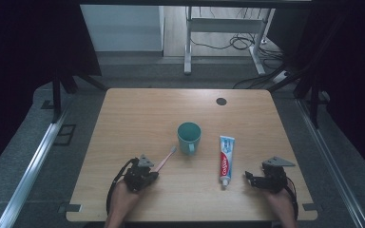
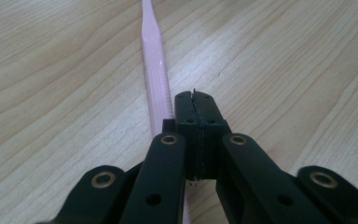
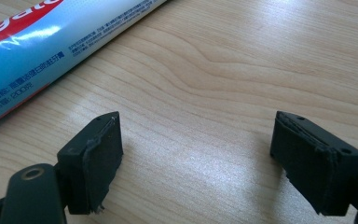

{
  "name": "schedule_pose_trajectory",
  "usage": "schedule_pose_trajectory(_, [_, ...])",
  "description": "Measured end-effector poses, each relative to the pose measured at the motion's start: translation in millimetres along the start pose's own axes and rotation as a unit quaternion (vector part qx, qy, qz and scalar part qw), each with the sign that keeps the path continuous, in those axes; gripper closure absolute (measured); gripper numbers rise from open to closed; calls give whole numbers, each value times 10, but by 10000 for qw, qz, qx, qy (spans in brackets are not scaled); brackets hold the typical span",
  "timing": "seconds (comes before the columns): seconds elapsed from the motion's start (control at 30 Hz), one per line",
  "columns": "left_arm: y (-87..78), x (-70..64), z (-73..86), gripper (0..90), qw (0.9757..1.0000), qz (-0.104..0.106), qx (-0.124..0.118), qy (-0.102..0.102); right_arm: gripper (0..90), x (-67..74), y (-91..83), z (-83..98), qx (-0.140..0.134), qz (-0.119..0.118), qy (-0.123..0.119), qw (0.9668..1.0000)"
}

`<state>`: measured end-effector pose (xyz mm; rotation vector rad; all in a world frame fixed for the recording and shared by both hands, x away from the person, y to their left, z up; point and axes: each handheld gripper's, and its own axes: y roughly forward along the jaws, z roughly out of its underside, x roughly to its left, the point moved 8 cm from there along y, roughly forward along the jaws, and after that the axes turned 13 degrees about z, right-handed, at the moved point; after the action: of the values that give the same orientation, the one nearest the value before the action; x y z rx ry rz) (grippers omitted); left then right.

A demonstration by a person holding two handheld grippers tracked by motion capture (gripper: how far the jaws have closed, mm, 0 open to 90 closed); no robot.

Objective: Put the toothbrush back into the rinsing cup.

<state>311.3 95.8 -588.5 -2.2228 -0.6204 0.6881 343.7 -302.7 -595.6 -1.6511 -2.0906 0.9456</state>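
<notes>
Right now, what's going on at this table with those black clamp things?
A person holds a two-jaw gripper in each hand over a wooden table. The left gripper is shut, its jaws pressed together right beside a pink toothbrush that lies flat, not clamped on it as far as I can tell. The right gripper rests open near a toothpaste tube, apart from it. A green mug stands between toothbrush and tube.

Glossy toothpaste tube (image 3: 37,42) (plastic), wood-grain table (image 3: 242,60)
</notes>
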Motion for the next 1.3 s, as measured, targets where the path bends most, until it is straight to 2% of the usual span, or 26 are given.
schedule_pose_trajectory(0.17, [-34, -5, -22, 886, 10000, 3, -59, 27, 166, 0, 0, 0, -1, 1, -1, 10000])
schedule_pose_trajectory(0.33, [-82, 15, -59, 822, 10000, -71, -44, -7, 166, 0, 0, 0, -1, 1, -1, 10000])
schedule_pose_trajectory(0.53, [-109, 71, -87, 734, 9997, -194, 143, -84, 165, 1, 0, 0, 0, -2, -2, 10000])
schedule_pose_trajectory(0.63, [-97, 102, -99, 673, 9991, -222, 326, -138, 165, 0, 0, 0, -1, -2, -3, 10000])
schedule_pose_trajectory(0.77, [-74, 133, -140, 649, 9980, -275, 526, -213, 165, 0, 0, 0, 1, -2, -2, 10000])
schedule_pose_trajectory(1.03, [-38, 146, -278, 611, 9941, -293, 998, -310, 164, -1, -1, 1, 1, -9, -13, 10000])
schedule_pose_trajectory(1.3, [45, 180, -410, 607, 9876, -285, 1483, -430, 164, 1, -2, 2, 10, -12, -4, 10000])
